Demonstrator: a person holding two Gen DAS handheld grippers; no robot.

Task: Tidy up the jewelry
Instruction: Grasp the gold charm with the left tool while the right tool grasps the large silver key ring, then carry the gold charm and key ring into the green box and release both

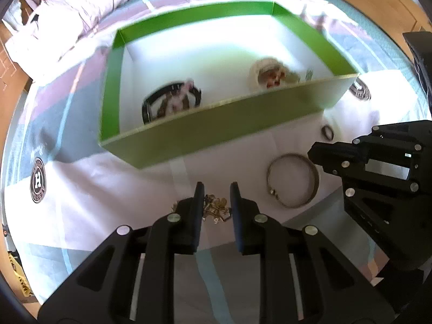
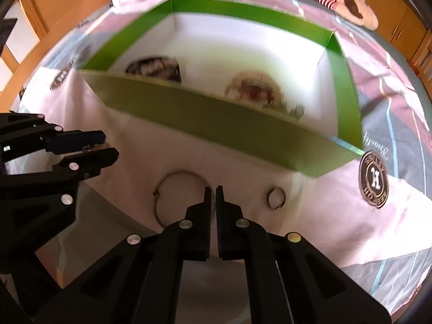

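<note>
Black fingers of the left tool (image 1: 216, 210) fill the foreground of the left wrist view, standing apart with a tangle of gold jewelry (image 1: 216, 208) between them; whether the pads touch it cannot be told. Right of it on the bed cover (image 1: 81, 189) lies a large metal bangle (image 1: 293, 180), and beyond that a small dark ring (image 1: 327, 132). In the right wrist view the right tool (image 2: 213, 202) has its fingers nearly together — only a thin slit remains — with the bangle's rim (image 2: 172, 175) passing at that slit; a firm grip cannot be confirmed. Behind both stands an open green box (image 1: 216, 132) with a white floor, holding a dark bracelet cluster (image 1: 172, 101) at left and a pale beaded cluster (image 1: 270, 74) at right — both blurred.
</note>
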